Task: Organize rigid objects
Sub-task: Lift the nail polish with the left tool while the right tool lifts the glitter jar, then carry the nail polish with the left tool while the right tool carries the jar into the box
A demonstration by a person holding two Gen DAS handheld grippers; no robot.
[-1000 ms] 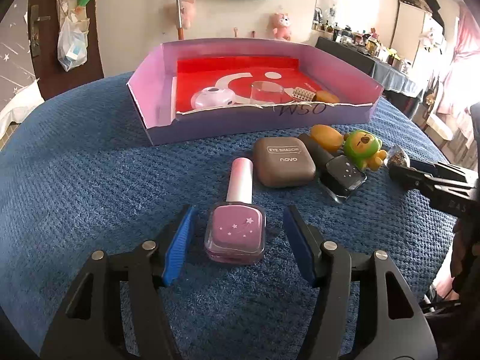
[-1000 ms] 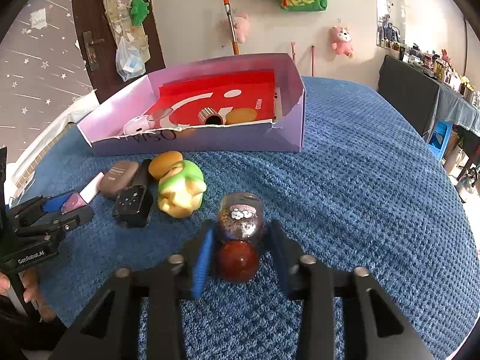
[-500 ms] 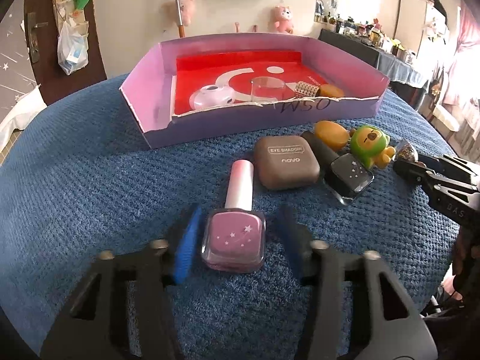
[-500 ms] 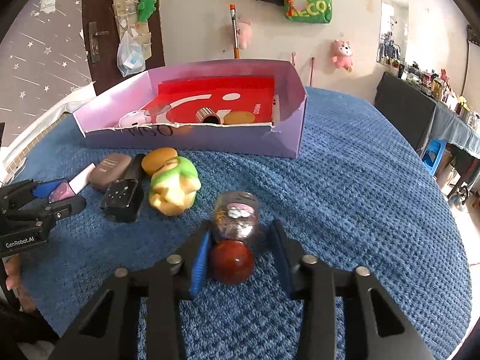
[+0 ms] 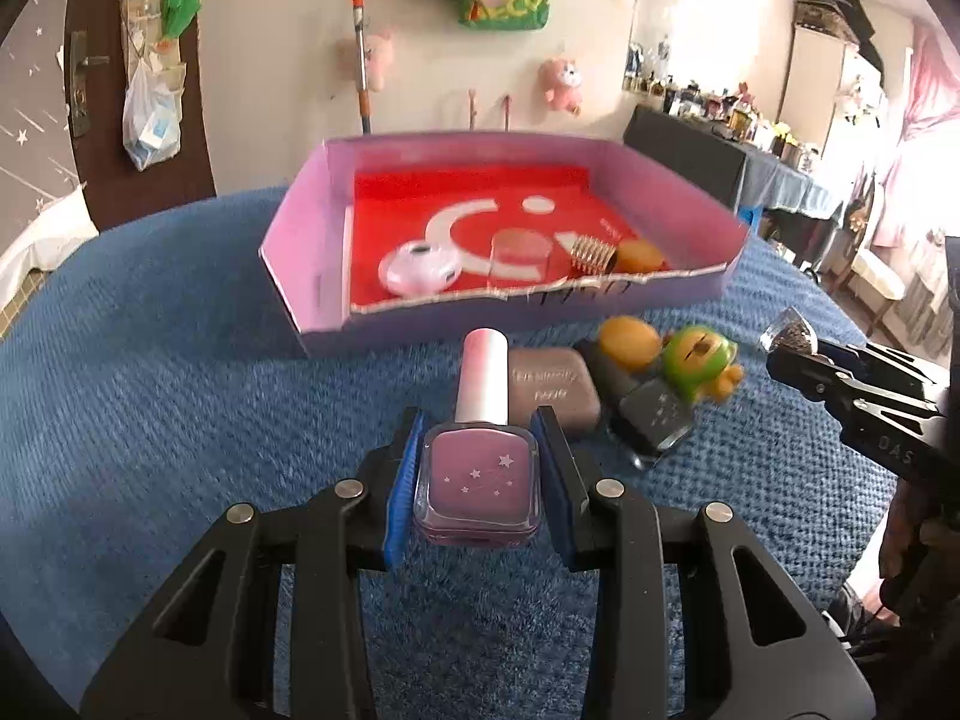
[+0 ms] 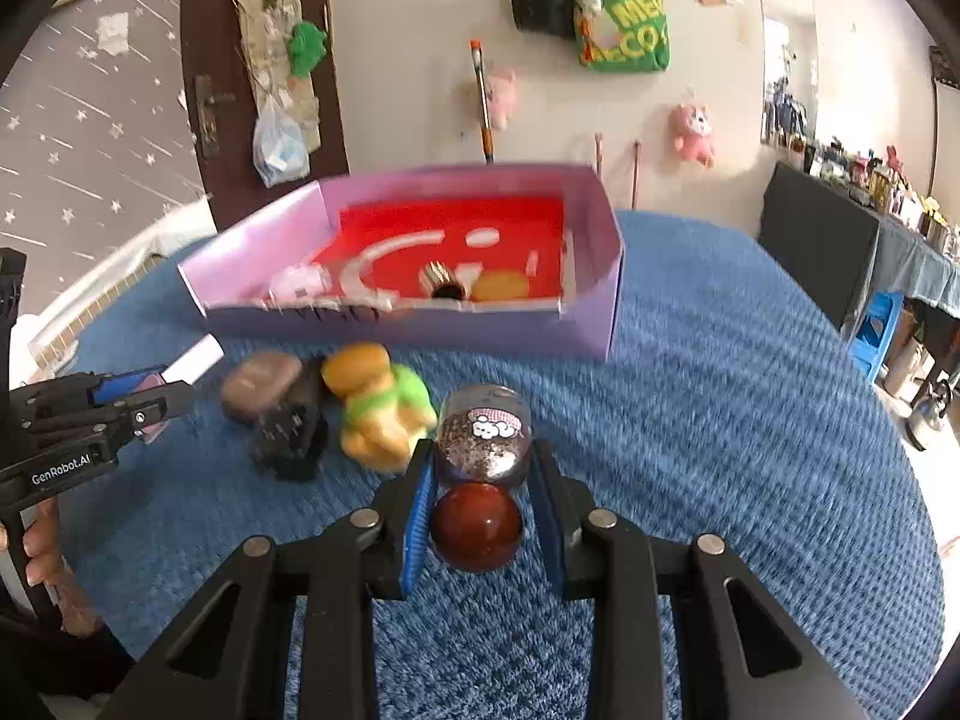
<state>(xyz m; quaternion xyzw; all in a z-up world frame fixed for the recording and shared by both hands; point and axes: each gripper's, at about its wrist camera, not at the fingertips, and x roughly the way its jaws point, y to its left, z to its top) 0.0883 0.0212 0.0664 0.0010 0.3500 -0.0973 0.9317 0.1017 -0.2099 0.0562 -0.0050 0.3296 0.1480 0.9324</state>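
Pink nail polish bottle point(image 5: 478, 480) is being clamped by the left gripper point(image 5: 478, 483), whose jaws have just been closing, in front of the purple tray point(image 5: 516, 333). Glitter jar point(image 6: 482, 444) with a dark red cap is being squeezed between the right gripper point(image 6: 483, 507) pads, also before that tray, above the blue cloth point(image 6: 720, 420).

Wall: I see a green bag point(image 6: 624, 30) hanging, with a pink plush toy point(image 6: 693, 133) below it.
Door: dark brown door point(image 5: 96, 90) carrying a plastic bag point(image 5: 149, 120).
Right: a blue stool point(image 6: 879, 333).
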